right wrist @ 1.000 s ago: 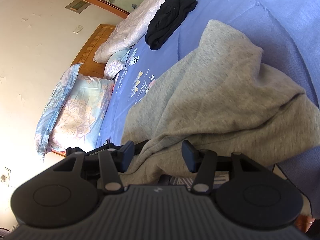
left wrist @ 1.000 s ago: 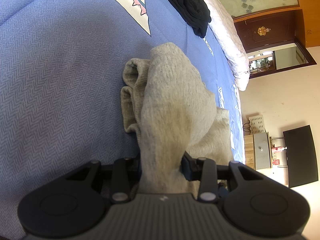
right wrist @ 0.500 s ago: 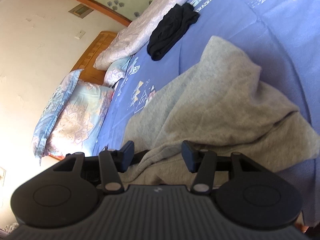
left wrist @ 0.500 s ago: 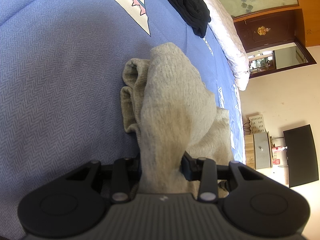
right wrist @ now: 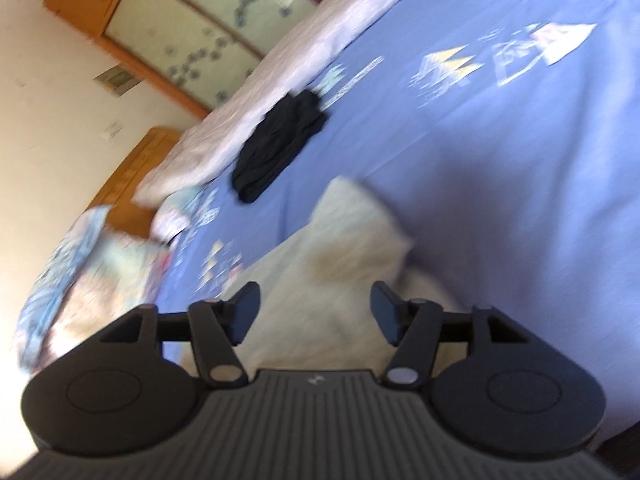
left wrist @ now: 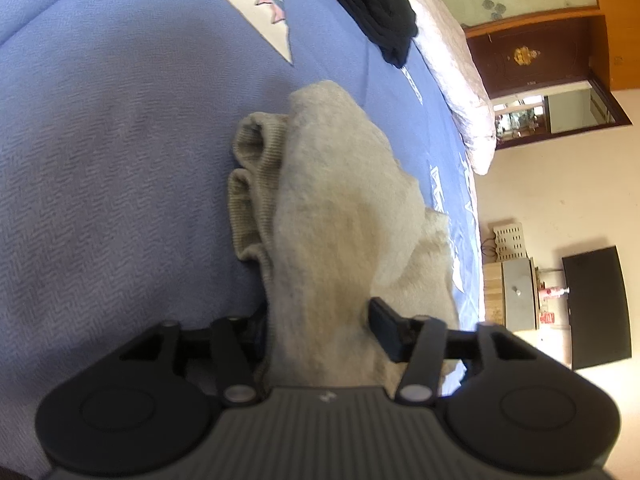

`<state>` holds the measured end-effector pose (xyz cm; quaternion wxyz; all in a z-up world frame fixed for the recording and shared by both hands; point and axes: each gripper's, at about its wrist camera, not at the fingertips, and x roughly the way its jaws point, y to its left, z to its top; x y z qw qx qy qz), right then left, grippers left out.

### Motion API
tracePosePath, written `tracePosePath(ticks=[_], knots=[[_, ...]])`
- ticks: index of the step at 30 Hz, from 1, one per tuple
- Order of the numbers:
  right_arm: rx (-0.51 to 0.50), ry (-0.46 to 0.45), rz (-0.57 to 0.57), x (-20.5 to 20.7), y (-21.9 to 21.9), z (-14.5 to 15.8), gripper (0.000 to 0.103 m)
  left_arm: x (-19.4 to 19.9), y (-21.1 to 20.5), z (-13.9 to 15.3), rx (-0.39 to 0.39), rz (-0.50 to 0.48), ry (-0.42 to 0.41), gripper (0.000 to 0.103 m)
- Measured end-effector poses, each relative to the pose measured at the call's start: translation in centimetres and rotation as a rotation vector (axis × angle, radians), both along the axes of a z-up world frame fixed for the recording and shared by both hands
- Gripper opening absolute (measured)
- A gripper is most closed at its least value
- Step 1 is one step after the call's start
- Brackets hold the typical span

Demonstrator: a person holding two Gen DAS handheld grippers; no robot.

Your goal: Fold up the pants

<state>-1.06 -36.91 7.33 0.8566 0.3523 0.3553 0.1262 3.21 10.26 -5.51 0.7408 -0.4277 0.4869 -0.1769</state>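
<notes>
The grey-beige pants (left wrist: 344, 200) lie bunched in a folded heap on the blue bedspread (left wrist: 120, 120), ribbed cuffs showing at the left. My left gripper (left wrist: 320, 320) is at their near end. Its jaws are opening, with the cloth still filling the gap between them. The right pad (left wrist: 384, 328) shows at the cloth's edge, while the left pad is hidden behind the cloth. In the blurred right wrist view the pants (right wrist: 352, 232) lie beyond my right gripper (right wrist: 316, 308). Its jaws are opening wide and pinch nothing.
A black garment (left wrist: 372, 12) lies farther up the bed, beside a pink quilt (left wrist: 452, 52). In the right wrist view a patterned pillow (right wrist: 80, 272) rests by the wooden headboard. A dark door (left wrist: 528, 56), a small cabinet (left wrist: 516, 296) and a black screen (left wrist: 596, 304) stand beyond the bed's edge.
The left jaws have spread apart around the cloth without the hand moving. The right gripper has swung and drawn back from the pants, its jaws wider, and its view is now blurred.
</notes>
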Motion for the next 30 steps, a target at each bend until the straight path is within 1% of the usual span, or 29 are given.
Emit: tracePosePath(ticks=[2,3,4,5,7,9,12,13,14,15,16,17,18,19,20,21,22,24,26,29,30], knots=[[-0.010,0.014,-0.017,0.4,-0.7,-0.6,0.073,0.1,-0.6,0.5,0.004,-0.017,-0.009,0.076],[-0.021,0.020,-0.020,0.7,-0.9,-0.9,0.077,0.1,-1.0,0.7,0.007,-0.027,-0.015,0.080],[-0.035,0.022,-0.019,1.0,-1.1,-1.1,0.079,0.2,-1.3,1.0,0.017,-0.035,-0.019,0.085],[-0.051,0.023,-0.013,1.3,-1.2,-1.3,0.080,0.3,-1.7,1.1,0.033,-0.044,-0.024,0.087],[-0.082,0.024,0.005,2.1,-1.0,-1.5,0.081,0.6,-2.6,1.5,0.076,-0.061,-0.035,0.087],[-0.101,0.023,0.031,2.9,-0.7,-1.9,0.084,0.7,-3.2,1.7,0.099,-0.068,-0.044,0.087],[-0.107,0.057,0.090,3.5,0.0,-3.1,0.085,0.8,-3.8,1.8,0.113,-0.062,-0.056,0.084],[-0.099,0.079,0.118,3.7,0.6,-3.8,0.085,0.8,-4.2,1.8,0.134,-0.055,-0.059,0.076],[-0.106,0.073,0.136,3.5,1.4,-4.2,0.086,0.8,-4.3,2.0,0.177,-0.051,-0.063,0.058],[-0.159,0.047,0.154,3.0,2.5,-4.0,0.083,0.6,-4.5,2.2,0.229,-0.048,-0.066,0.050],[-0.195,0.041,0.212,3.0,3.7,-3.6,0.073,0.6,-4.8,2.4,0.258,-0.050,-0.069,0.044],[-0.189,0.059,0.261,3.1,4.6,-3.5,0.031,0.6,-5.0,2.6,0.260,-0.044,-0.067,0.036],[-0.130,0.097,0.305,3.3,5.4,-3.6,0.021,0.7,-5.0,2.7,0.257,-0.039,-0.060,0.033],[-0.114,0.098,0.318,3.2,6.2,-3.2,0.020,0.8,-4.9,2.9,0.245,-0.034,-0.058,0.030],[-0.138,0.073,0.343,3.1,7.3,-2.4,0.020,0.7,-4.7,3.3,0.230,-0.029,-0.072,0.028],[-0.158,0.040,0.375,3.0,8.4,-1.4,0.020,0.6,-4.2,4.0,0.222,-0.024,-0.100,0.028],[-0.150,0.006,0.403,3.1,9.4,-0.2,0.019,0.3,-3.5,4.9,0.224,-0.016,-0.138,0.028],[-0.137,-0.080,0.448,3.6,11.3,2.6,0.019,0.2,-2.3,7.6,0.245,0.017,-0.226,0.028],[-0.155,-0.166,0.474,4.7,13.5,5.5,0.019,0.7,-0.4,10.2,0.253,0.056,-0.297,0.028],[-0.167,-0.277,0.508,7.7,17.1,9.0,0.019,2.1,3.8,14.6,0.281,0.130,-0.404,0.028],[-0.172,-0.314,0.513,9.0,18.5,10.1,0.019,2.7,5.1,15.9,0.291,0.153,-0.428,0.028]])
